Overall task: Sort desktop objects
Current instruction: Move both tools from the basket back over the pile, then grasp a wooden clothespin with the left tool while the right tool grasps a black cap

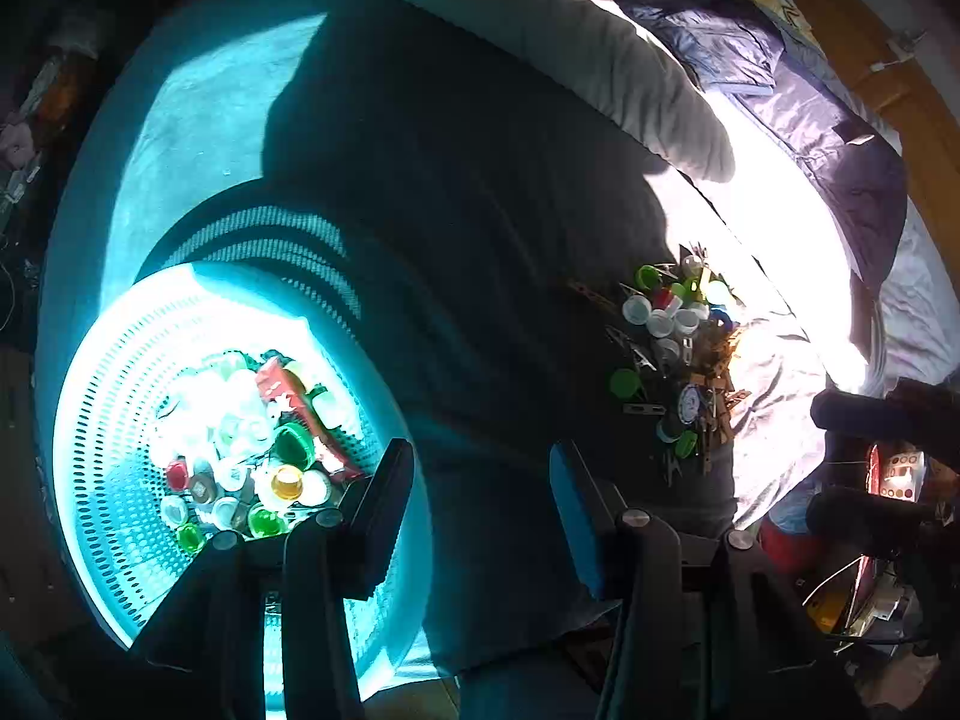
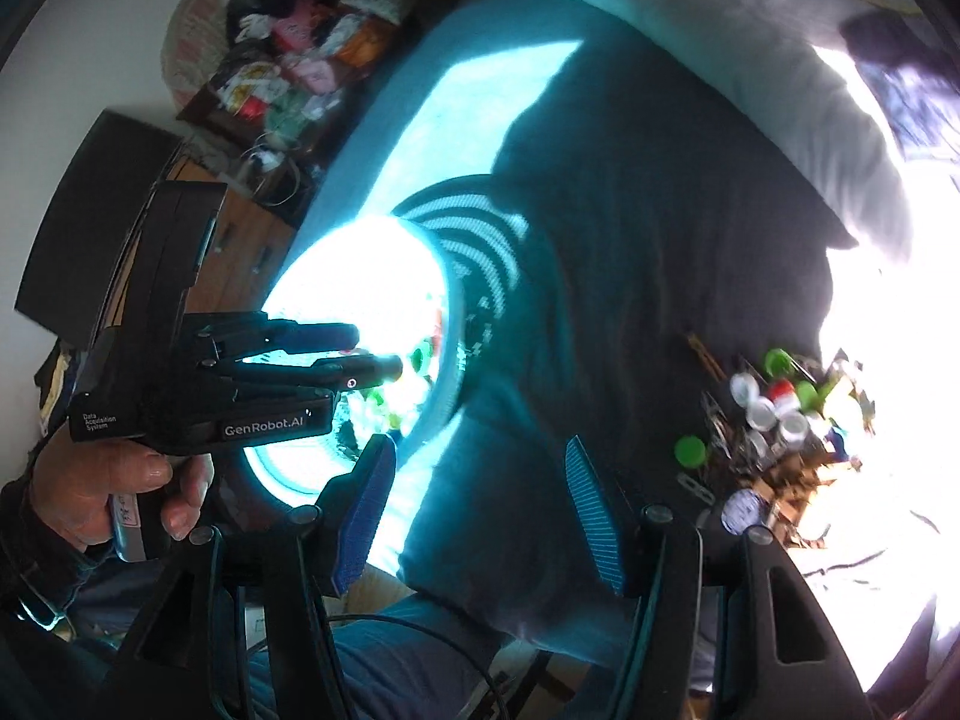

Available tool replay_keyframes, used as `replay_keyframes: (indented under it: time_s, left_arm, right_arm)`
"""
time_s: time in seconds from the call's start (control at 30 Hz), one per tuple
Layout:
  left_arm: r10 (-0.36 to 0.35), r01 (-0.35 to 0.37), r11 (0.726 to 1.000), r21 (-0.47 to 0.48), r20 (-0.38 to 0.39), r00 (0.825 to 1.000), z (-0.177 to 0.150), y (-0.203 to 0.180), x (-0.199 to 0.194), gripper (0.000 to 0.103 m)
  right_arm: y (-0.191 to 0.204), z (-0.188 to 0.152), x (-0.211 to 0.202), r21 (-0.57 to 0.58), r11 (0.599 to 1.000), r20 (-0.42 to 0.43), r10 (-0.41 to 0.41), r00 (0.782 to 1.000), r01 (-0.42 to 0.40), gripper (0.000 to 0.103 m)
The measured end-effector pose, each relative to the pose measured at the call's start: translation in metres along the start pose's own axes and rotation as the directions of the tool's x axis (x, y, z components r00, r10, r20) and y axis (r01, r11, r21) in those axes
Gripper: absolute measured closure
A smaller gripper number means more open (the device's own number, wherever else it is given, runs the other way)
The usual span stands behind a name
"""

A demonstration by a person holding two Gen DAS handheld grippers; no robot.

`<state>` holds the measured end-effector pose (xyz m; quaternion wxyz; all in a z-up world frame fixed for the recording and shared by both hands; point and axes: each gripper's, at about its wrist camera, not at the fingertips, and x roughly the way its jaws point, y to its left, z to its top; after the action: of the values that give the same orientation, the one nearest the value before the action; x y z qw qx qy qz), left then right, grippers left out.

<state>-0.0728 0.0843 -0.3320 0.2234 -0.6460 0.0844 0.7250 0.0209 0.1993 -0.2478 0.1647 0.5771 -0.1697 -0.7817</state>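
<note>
So, roughly midway I'd guess: plenty of bottle caps (image 1: 246, 450) already sit in the perforated basket (image 1: 102, 420), just ahead-left of the left tool (image 1: 480, 480), while a mixed pile (image 1: 678, 354) of caps and clips waits on the bed (image 1: 480, 210), ahead-right of both. Both tools are released and empty, right tool (image 2: 480, 498) included. Open bedding lies between; the pillow (image 1: 600, 60) borders the far side.

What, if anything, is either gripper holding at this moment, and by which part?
Nothing. The left gripper and the right gripper both stand open with only bedding showing between their fingers.
</note>
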Motion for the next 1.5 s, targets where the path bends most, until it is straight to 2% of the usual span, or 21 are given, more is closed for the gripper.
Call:
replay_keyframes:
  time_s: [0.07,0.17,0.27,0.3,0.37,0.4,0.47,0.7,0.87,0.93,1.0,1.03,1.07,1.1,1.17,1.27,1.4,1.5]
  left_arm:
    - [-0.050,0.050,0.999,-0.003,-0.031,0.998,0.012,-0.023,0.025,0.053]
    - [-0.109,0.105,0.993,-0.061,-0.066,0.992,0.033,-0.045,0.070,0.053]
    - [-0.104,0.097,0.985,-0.144,-0.045,0.994,0.055,-0.056,0.109,0.053]
    - [-0.105,0.093,0.977,-0.191,-0.052,0.993,0.060,-0.053,0.125,0.053]
    - [-0.148,0.114,0.941,-0.319,-0.084,0.985,0.066,-0.046,0.157,0.053]
    - [-0.153,0.109,0.923,-0.370,-0.090,0.984,0.067,-0.045,0.169,0.053]
    - [-0.129,0.082,0.908,-0.411,-0.087,0.988,0.072,-0.048,0.186,0.053]
    - [-0.091,0.068,0.885,-0.460,-0.029,0.995,0.088,-0.072,0.213,0.053]
    - [-0.069,0.030,0.869,-0.494,-0.061,0.996,0.091,-0.075,0.240,0.051]
    - [-0.076,0.047,0.857,-0.514,-0.036,0.996,0.090,-0.071,0.244,0.049]
    - [-0.073,0.050,0.865,-0.500,-0.027,0.997,0.091,-0.073,0.243,0.051]
    - [-0.054,0.032,0.875,-0.484,-0.031,0.998,0.091,-0.074,0.241,0.057]
    - [-0.044,0.025,0.884,-0.467,-0.029,0.999,0.091,-0.075,0.238,0.081]
    - [-0.059,0.038,0.887,-0.459,-0.030,0.998,0.090,-0.075,0.237,0.089]
    - [-0.064,0.040,0.892,-0.451,-0.039,0.997,0.089,-0.074,0.233,0.090]
    - [-0.048,0.027,0.914,-0.405,-0.040,0.998,0.090,-0.080,0.222,0.090]
    - [-0.034,0.029,0.933,-0.360,-0.007,0.999,0.093,-0.087,0.201,0.090]
    - [-0.032,0.036,0.947,-0.319,0.018,0.999,0.097,-0.095,0.186,0.090]
  right_arm:
    - [-0.036,-0.017,-0.008,0.073,0.997,0.002,-0.024,1.000,0.024,0.043]
    - [-0.089,-0.042,-0.014,0.170,0.984,-0.008,-0.050,0.999,0.051,0.042]
    - [-0.130,-0.062,-0.015,0.235,0.970,-0.027,-0.056,0.998,0.061,0.042]
    - [-0.141,-0.068,-0.014,0.248,0.967,-0.035,-0.054,0.998,0.061,0.042]
    - [-0.159,-0.076,-0.009,0.268,0.962,-0.055,-0.043,0.998,0.056,0.042]
    - [-0.167,-0.080,-0.006,0.275,0.960,-0.066,-0.036,0.997,0.053,0.042]
    - [-0.179,-0.084,0.000,0.276,0.960,-0.083,-0.019,0.996,0.041,0.042]
    - [-0.202,-0.081,0.008,0.269,0.963,-0.088,0.035,0.996,-0.010,0.042]
    - [-0.222,-0.074,0.009,0.274,0.962,-0.086,0.042,0.995,-0.017,0.042]
    - [-0.231,-0.073,0.009,0.279,0.960,-0.086,0.039,0.996,-0.013,0.042]
    - [-0.240,-0.073,0.009,0.276,0.961,-0.085,0.025,0.996,-0.001,0.049]
    - [-0.245,-0.073,0.008,0.273,0.962,-0.081,0.012,0.997,0.010,0.058]
    - [-0.250,-0.073,0.007,0.273,0.962,-0.073,-0.001,0.997,0.021,0.062]
    - [-0.256,-0.074,0.005,0.279,0.960,-0.060,-0.012,0.998,0.028,0.068]
    - [-0.269,-0.075,0.003,0.302,0.952,-0.036,-0.036,0.999,0.046,0.068]
    - [-0.293,-0.074,0.010,0.330,0.940,-0.033,-0.079,0.996,0.086,0.068]
    - [-0.323,-0.066,0.030,0.298,0.940,-0.046,-0.157,0.987,0.163,0.068]
    - [-0.339,-0.058,0.046,0.285,0.941,-0.056,-0.175,0.983,0.183,0.068]
